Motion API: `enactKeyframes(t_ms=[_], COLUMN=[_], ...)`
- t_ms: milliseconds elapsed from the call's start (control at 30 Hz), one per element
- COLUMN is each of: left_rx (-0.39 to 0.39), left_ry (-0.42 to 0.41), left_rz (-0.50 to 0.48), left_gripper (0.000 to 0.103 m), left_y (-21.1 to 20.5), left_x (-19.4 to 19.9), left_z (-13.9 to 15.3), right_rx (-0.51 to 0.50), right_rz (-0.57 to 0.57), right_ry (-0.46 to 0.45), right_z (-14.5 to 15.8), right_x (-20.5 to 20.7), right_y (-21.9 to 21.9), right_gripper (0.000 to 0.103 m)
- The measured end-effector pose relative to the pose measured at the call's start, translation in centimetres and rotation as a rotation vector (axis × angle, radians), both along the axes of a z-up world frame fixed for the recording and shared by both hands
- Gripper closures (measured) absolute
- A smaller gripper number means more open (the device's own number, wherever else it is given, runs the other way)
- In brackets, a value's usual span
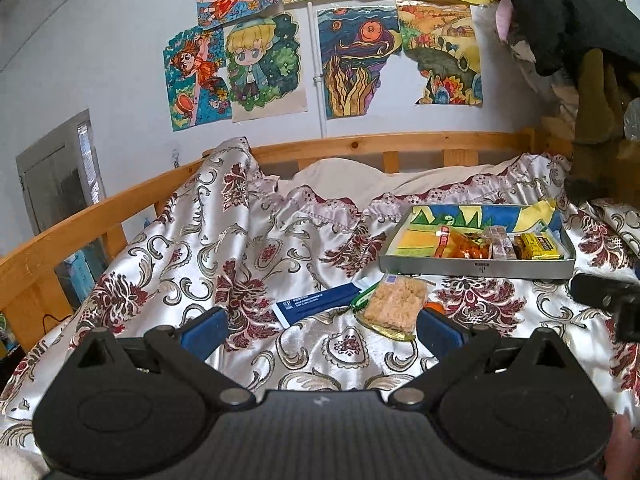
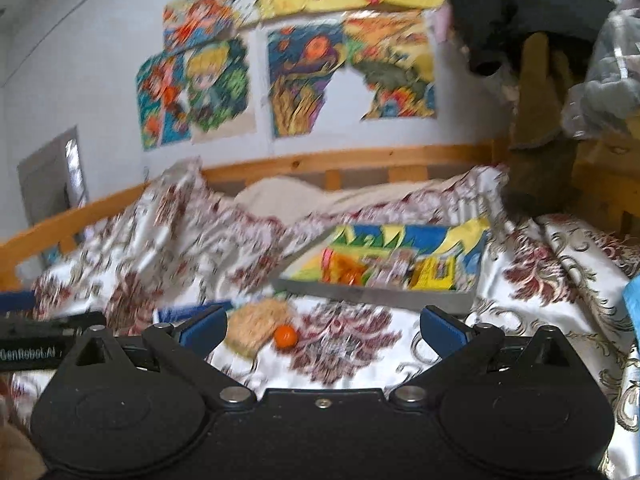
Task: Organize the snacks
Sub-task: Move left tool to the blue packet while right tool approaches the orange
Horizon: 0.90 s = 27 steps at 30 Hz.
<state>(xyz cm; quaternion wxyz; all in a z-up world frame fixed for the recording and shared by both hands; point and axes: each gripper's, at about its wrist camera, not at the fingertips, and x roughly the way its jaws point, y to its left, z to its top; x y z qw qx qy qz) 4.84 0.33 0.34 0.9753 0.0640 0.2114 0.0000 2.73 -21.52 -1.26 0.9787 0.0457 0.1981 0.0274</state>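
A grey tray (image 1: 476, 269) lined with a colourful drawing sits on the bed at the right and holds several snack packets (image 1: 500, 245). In front of it lie a wrapped beige rice cake (image 1: 394, 303) and a blue packet (image 1: 316, 303). My left gripper (image 1: 322, 330) is open and empty, just short of them. The right wrist view is blurred: the tray (image 2: 376, 293), the rice cake (image 2: 258, 324) and a small orange ball (image 2: 285, 336) show. My right gripper (image 2: 322, 326) is open and empty near the ball.
A floral satin bedspread (image 1: 240, 264) covers the bed. A wooden rail (image 1: 360, 145) runs along the back and left. Drawings (image 1: 264, 68) hang on the wall. Dark clothes (image 1: 568, 12) hang at the top right. The other gripper (image 1: 604, 296) shows at the right edge.
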Motion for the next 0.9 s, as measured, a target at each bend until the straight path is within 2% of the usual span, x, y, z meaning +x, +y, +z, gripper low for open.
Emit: enactKeyframes(t_ms=[233, 400, 700, 900], left_rx=[0.004, -0.010, 0.034, 0.013], left_ry=[0.021, 0.091, 0.225, 0.291], left_rz=[0.033, 0.069, -0.017, 0.003], left_gripper=[0.000, 0.000, 0.000, 0.000], left_y=[0.3, 0.8, 0.5, 1.5], left_x=[0.3, 1.5, 4.1, 6.9], left_z=[-0.2, -0.4, -0.9, -1.2], right_rx=[-0.033, -0.035, -0.069, -0.056], right_rz=[0.012, 0.003, 0.015, 0.014], right_ry=[0.010, 0.039, 0.074, 0.118], right_z=[-0.2, -0.5, -0.9, -1.0], right_x=[0.0, 0.5, 1.2, 2.0], right_y=[0.7, 0.6, 1.3, 1.1], right_gripper=[0.001, 0.001, 0.001, 0.001])
